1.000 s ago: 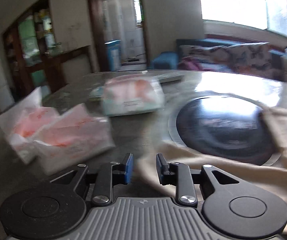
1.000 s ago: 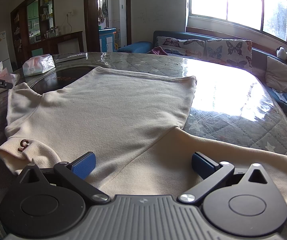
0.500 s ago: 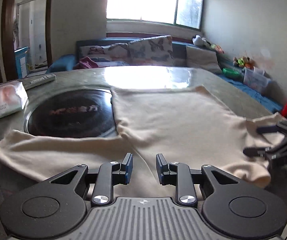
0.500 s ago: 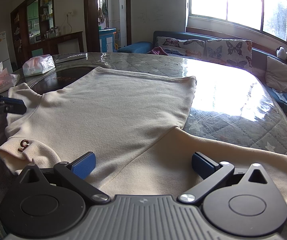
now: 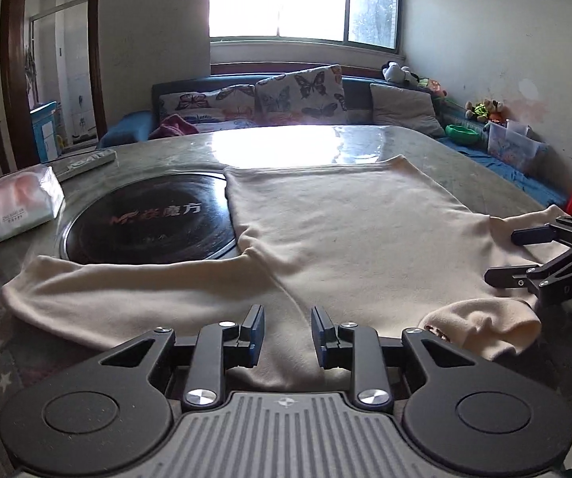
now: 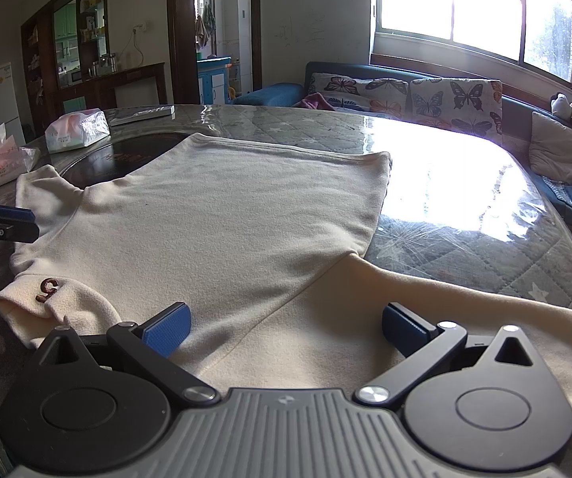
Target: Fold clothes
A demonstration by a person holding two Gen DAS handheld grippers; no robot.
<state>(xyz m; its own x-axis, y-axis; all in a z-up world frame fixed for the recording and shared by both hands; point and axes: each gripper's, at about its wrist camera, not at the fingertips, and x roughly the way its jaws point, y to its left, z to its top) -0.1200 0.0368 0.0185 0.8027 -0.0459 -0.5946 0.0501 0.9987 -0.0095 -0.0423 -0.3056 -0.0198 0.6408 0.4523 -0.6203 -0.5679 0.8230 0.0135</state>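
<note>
Below the left tool (image 5: pixel 287 334), the near hem of the shoulder is cut off by the tool body, so contact with the cloth cannot be judged; its jaws are held narrowly apart with nothing pinched. The right tool (image 6: pixel 284 328) is spread wide above the other shoulder, its grip likewise empty.

A cream sweater (image 5: pixel 349 239) is laid flat on the table (image 6: pixel 465 215), both sleeves stretched sideways. The collar (image 6: pixel 53 304) is rolled at the near edge, and a small brown mark on it is too small to be read. The far hem is partly laid over a dark round plate (image 5: pixel 146 223). Tissue packs (image 6: pixel 77 129) are seen at the far left, well apart from the sweater; bare glossy table is left beyond and to the right.
</note>
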